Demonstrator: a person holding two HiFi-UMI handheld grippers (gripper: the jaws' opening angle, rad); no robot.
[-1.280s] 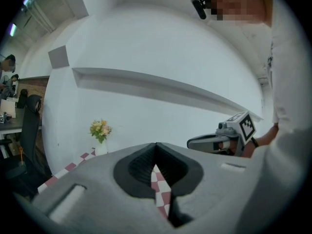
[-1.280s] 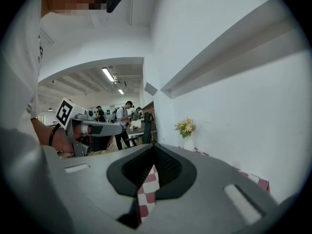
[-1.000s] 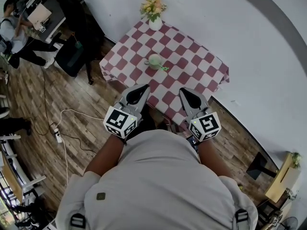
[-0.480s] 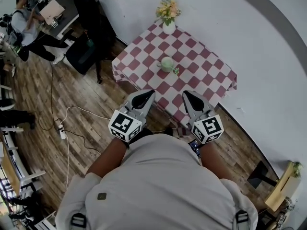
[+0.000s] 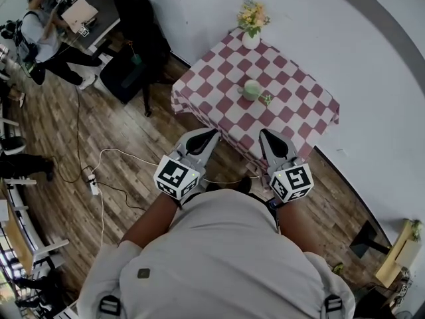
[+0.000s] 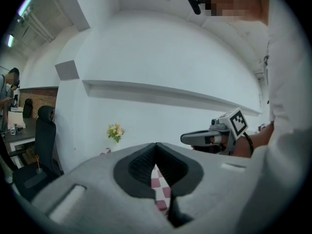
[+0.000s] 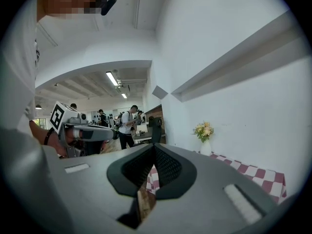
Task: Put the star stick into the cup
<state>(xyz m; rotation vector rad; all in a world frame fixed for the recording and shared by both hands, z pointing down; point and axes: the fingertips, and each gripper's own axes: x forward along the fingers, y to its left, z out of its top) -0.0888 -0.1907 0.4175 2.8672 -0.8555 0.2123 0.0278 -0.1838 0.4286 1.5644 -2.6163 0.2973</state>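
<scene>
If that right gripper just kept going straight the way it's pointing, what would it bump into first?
Most likely the near edge of the checked table, straight ahead of the shut, empty right gripper; nothing shows in between. Depth is unclear, so it might pass just above the cloth instead.

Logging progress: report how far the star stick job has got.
Nothing done: the star stick lies on the checked table beside the cup, not in it. In hand: nothing; left tool and right tool are both shut and empty. Left: reach, pick up, insert.
</scene>
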